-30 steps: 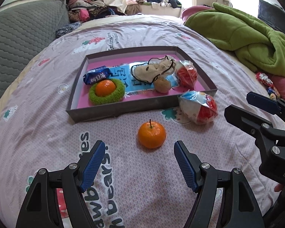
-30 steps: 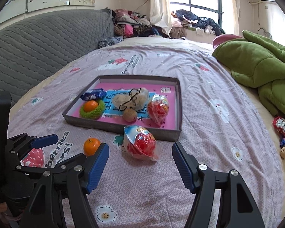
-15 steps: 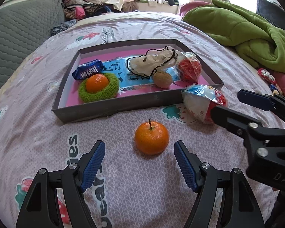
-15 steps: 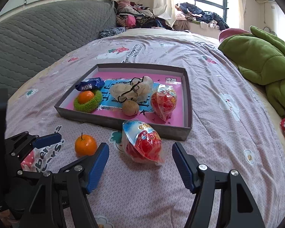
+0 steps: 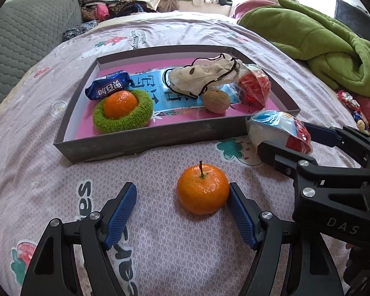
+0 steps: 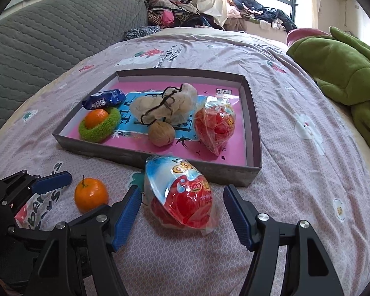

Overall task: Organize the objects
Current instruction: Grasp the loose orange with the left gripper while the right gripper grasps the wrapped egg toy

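A loose orange (image 5: 202, 189) with a stem lies on the pink bedspread in front of a grey tray (image 5: 145, 143). My left gripper (image 5: 182, 206) is open around it, the right fingertip touching its side. A red-and-blue egg-shaped snack packet (image 6: 181, 194) lies by the tray's front wall. My right gripper (image 6: 182, 209) is open with the packet between its fingers. The tray (image 6: 255, 148) holds a second orange (image 5: 120, 104) in a green knitted ring, a blue wrapper (image 5: 108, 88), a cream pouch (image 5: 204, 76), a walnut (image 5: 215, 100) and a red packet (image 5: 255, 87).
A green blanket (image 5: 315, 37) is heaped at the right. A grey quilted headboard (image 6: 42, 42) stands at the left. Clothes (image 6: 180, 12) are piled at the far end below the window. Small wrapped sweets (image 5: 350, 103) lie at the right edge.
Both grippers have moved forward and down. The loose orange now sits between my left fingers, and the snack packet between my right fingers. Both stay open.
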Tool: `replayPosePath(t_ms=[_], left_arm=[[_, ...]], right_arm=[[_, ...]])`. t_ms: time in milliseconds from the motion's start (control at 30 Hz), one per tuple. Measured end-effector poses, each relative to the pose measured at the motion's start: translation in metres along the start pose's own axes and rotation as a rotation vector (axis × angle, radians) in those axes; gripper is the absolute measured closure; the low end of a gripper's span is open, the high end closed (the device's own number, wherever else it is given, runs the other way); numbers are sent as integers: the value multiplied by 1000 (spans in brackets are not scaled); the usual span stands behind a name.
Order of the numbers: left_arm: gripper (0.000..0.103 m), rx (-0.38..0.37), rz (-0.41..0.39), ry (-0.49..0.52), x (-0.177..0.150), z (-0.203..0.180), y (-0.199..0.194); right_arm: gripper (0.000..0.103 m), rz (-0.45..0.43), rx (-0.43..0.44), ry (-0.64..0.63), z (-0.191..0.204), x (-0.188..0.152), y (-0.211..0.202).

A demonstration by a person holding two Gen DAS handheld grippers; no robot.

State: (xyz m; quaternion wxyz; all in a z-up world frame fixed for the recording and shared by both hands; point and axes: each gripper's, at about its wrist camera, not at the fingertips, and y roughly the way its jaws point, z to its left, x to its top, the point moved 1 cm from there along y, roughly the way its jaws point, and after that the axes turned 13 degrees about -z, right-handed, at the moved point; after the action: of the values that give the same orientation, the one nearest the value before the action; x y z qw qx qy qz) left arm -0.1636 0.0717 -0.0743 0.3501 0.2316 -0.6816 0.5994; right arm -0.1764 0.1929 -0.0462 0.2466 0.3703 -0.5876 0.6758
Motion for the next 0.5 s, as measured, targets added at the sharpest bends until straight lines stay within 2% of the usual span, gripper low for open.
replayPosePath(t_ms=[133,333,500], left_arm=[[27,3,-7,3,3,-1,3],[27,2,-12,-9,4,1,9],[29,-7,-16,-10,2,1,9]], right_arm=[[37,-7,-1,6,-1,1,4],[48,-17,13,2,0,3,6],[49,-25,13,-6,2,1,6]])
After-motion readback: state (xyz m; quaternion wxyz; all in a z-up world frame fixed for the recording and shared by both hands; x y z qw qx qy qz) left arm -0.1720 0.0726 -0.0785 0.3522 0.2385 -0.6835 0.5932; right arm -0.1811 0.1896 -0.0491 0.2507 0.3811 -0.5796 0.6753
